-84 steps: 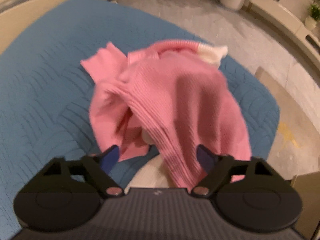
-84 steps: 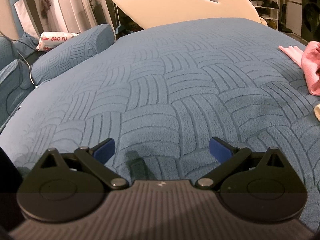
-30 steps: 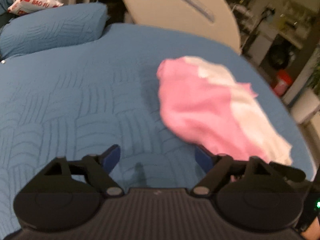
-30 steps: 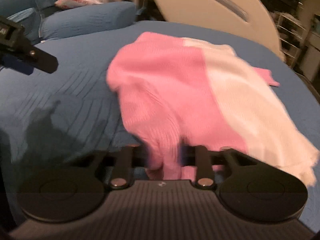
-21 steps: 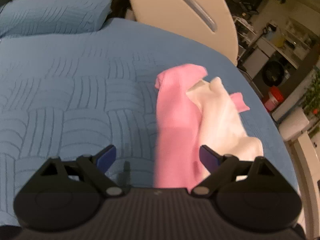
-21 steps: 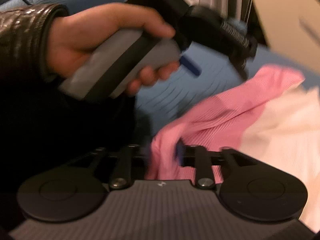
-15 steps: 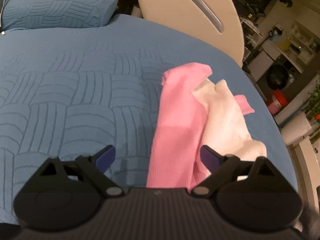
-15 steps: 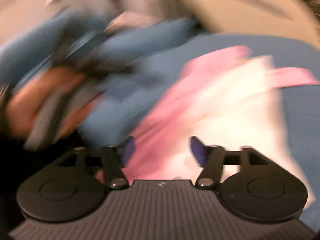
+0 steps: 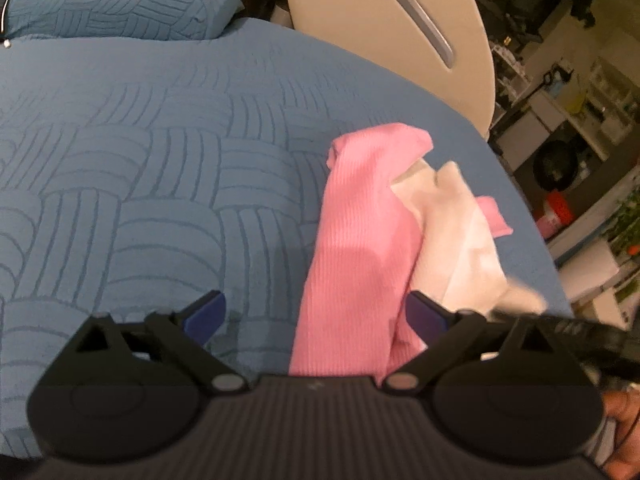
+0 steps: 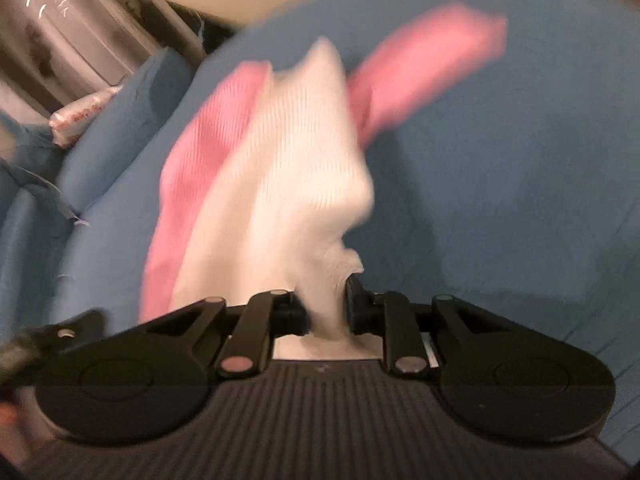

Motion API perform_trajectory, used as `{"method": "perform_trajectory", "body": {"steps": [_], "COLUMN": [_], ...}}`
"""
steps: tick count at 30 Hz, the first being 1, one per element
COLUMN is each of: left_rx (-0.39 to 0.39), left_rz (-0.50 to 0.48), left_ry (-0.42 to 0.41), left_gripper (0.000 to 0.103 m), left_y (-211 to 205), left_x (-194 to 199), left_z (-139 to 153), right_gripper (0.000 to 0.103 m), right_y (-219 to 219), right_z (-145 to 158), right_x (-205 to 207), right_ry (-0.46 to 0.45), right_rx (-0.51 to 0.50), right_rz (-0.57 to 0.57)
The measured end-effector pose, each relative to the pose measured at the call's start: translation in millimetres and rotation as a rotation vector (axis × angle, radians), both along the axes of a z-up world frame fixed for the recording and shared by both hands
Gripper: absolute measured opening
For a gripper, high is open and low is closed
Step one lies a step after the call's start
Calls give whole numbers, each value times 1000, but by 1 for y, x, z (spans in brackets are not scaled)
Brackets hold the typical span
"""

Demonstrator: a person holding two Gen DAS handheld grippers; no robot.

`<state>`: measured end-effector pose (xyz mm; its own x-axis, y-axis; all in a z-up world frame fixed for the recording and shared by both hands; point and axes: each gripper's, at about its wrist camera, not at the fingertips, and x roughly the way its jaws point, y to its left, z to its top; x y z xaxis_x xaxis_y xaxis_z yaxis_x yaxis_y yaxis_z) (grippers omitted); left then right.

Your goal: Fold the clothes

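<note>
A pink and white knit sweater (image 9: 360, 240) lies bunched in a long strip on the blue bedspread (image 9: 140, 160). My left gripper (image 9: 312, 312) is open, its blue pads on either side of the sweater's near pink end, not pinching it. In the right wrist view the sweater (image 10: 280, 152) is blurred by motion and its white edge runs between the fingers of my right gripper (image 10: 326, 308), which is shut on it. The right gripper's black body shows at the lower right of the left wrist view.
A blue pillow (image 9: 120, 0) lies at the head of the bed and a cream headboard panel (image 9: 400, 20) stands behind it. Beyond the bed's right edge are shelves, a red bin (image 9: 558, 208) and household clutter. A white packet (image 10: 80, 120) rests by the pillow.
The right gripper let go of the pink part, opened, and has now shut on the white edge. The sweater was dragged into a narrow strip. The left gripper stayed open above it.
</note>
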<state>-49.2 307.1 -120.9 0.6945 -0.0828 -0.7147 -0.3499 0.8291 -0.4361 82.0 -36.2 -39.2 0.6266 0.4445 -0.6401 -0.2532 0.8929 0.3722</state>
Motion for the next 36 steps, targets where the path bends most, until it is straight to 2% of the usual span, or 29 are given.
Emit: {"method": "perform_trajectory", "body": {"steps": [2, 3, 5, 6, 7, 8, 10, 11, 13, 14, 15, 16, 17, 18, 20, 24, 26, 28, 29, 30, 31, 32, 33, 35, 36], "left_rx": [-7, -4, 25, 33, 40, 48, 64, 72, 74, 69, 60, 57, 54, 54, 49, 27, 14, 3, -14, -31, -49, -68, -87, -117, -121], "left_rz": [4, 4, -10, -14, -18, -22, -30, -34, -35, -32, -31, -31, -31, -30, -28, -19, -16, -7, 1, 9, 20, 31, 43, 63, 70], "left_ry": [-2, 1, 13, 13, 14, 14, 14, 14, 10, 12, 15, 15, 16, 15, 9, 5, -2, -11, -20, -29, -34, -39, -43, -44, -48], "left_gripper": [98, 98, 98, 98, 98, 98, 98, 98, 98, 98, 98, 98, 98, 98, 98, 98, 98, 98, 98, 98, 98, 98, 98, 98, 98], "left_y": [0, -1, -7, -9, -10, -12, -15, -17, -18, -17, -17, -16, -16, -16, -16, -12, -11, -9, -6, -3, 0, 2, 6, 10, 11], "left_x": [0, 0, 4, 5, 5, 6, 7, 7, 8, 8, 9, 9, 9, 9, 8, 7, 6, 6, 5, 4, 3, 2, 2, 2, 1], "left_z": [0, -1, -3, -3, -3, -3, -3, -3, -3, -3, -4, -5, -5, -5, -5, -6, -6, -6, -6, -6, -7, -7, -8, -9, -9], "right_gripper": [21, 21, 24, 27, 31, 32, 31, 32, 34, 41, 56, 65, 82, 83, 83, 83, 83, 83, 78, 30, 12, 12, 11, 11, 12], "right_y": [-37, -49, -68, -82, -97, -111, -137, -139, -124, -108, -91, -79, -47, -15, 41, 114, 136, 150, 153, 160, 164, 167, 174, 183, 189], "right_z": [39, 48, 56, 50, 35, 24, 10, 11, 19, 23, 26, 26, 21, 16, 3, -17, -19, -25, -29, -36, -33, -27, -6, 44, 77], "right_x": [-12, -14, -10, 3, 21, 30, 34, 27, 7, -3, -13, -16, -24, -31, -36, -10, 13, 43, 52, 59, 61, 61, 58, 44, 35], "right_ry": [-247, -320, -404, -377, -274, -183, -43, -59, -189, -262, -335, -372, -456, -521, -563, -506, -440, -295, -193, -48, 21, 21, -33, -135, -185], "right_rx": [-92, -157, -325, -462, -599, -640, -633, -634, -633, -623, -612, -604, -570, -546, -579, -679, -721, -728, -730, -743, -724, -698, -621, -395, -225], "right_rz": [-194, -264, -385, -445, -460, -469, -503, -524, -534, -502, -469, -445, -317, -156, 138, 385, 402, 432, 464, 518, 543, 539, 514, 479, 469]}}
